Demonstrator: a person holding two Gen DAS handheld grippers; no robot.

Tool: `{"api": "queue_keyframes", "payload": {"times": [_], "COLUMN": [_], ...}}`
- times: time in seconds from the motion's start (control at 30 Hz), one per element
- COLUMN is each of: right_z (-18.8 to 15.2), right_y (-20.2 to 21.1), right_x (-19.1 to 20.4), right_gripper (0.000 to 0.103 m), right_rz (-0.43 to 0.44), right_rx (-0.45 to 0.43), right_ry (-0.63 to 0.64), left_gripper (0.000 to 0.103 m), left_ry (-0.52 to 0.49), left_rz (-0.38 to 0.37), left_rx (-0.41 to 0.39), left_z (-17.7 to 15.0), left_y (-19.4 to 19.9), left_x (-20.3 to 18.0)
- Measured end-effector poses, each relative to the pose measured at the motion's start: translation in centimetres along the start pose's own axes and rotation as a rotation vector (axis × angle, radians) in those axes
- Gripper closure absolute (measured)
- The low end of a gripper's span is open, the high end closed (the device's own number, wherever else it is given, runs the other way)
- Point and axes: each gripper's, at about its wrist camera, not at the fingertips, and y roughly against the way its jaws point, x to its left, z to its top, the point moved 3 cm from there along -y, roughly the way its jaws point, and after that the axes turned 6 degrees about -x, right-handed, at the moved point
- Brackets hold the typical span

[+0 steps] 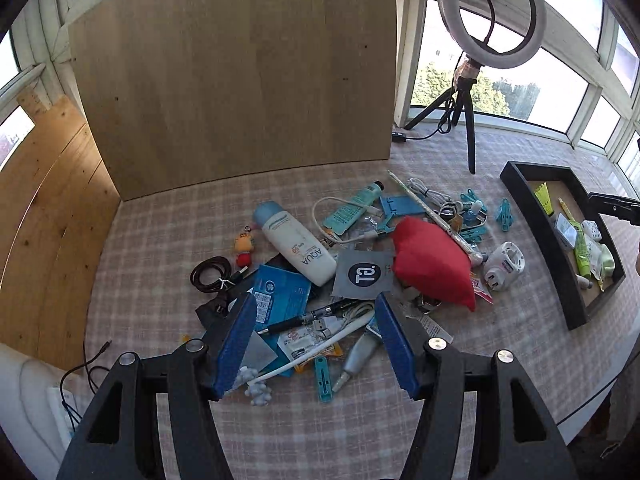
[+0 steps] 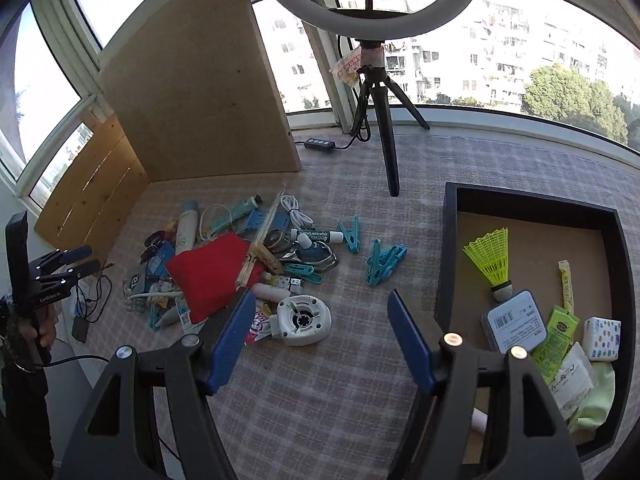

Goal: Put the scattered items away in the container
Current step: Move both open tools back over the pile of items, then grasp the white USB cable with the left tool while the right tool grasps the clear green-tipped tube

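A heap of small items lies on the checked tablecloth: a red cushion [image 1: 432, 264] [image 2: 208, 276], a white AQUA bottle [image 1: 296, 246], a black pen [image 1: 304, 318], a white cable [image 1: 316, 354], a white round adapter [image 1: 504, 266] [image 2: 302, 320] and teal clothes pegs [image 2: 384, 262]. The black tray [image 1: 532, 208] [image 2: 448, 248] on the right holds a yellow shuttlecock [image 2: 492, 258], a tin and several packets. My left gripper [image 1: 315, 300] is open above the near side of the heap, over the pen and cable. My right gripper [image 2: 322, 296] is open over bare cloth between the adapter and the tray.
A ring light on a black tripod [image 1: 468, 120] [image 2: 386, 136] stands behind the heap and tray. An upright wooden board [image 1: 232, 80] walls the back left. Its cable controller [image 2: 319, 144] lies by the window. The table edge runs close along the near side.
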Motion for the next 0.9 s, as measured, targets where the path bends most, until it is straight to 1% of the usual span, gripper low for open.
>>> {"api": "queue_keyframes", "payload": {"times": [0.17, 0.27, 0.43, 0.63, 0.73, 0.9], "right_z": [2.1, 3.5, 5.0, 5.1, 4.9, 5.0], "right_y": [-3.0, -5.9, -11.6, -18.7, -21.7, -24.7], "right_x": [3.7, 5.7, 7.8, 8.0, 7.5, 6.7], "right_gripper": [0.035, 0.035, 0.035, 0.035, 0.035, 0.036], "right_rz": [0.043, 0.049, 0.043, 0.035, 0.043, 0.06], "right_rx": [0.036, 0.079, 0.163, 0.279, 0.333, 0.378], "right_ry": [0.05, 0.091, 0.142, 0.139, 0.118, 0.077], "left_gripper": [0.044, 0.044, 0.044, 0.044, 0.044, 0.044], "left_ry": [0.019, -0.013, -0.091, -0.176, -0.19, -0.186], "left_rz": [-0.011, -0.018, -0.056, -0.087, -0.101, -0.134], "left_rx": [0.013, 0.034, 0.084, 0.131, 0.16, 0.199], "left_z": [1.4, 2.7, 4.9, 6.4, 6.6, 6.8], "left_y": [-2.6, -5.1, -9.8, -15.0, -17.3, -20.0], "left_x": [2.2, 2.0, 0.8, -0.9, -1.0, -0.8]}}
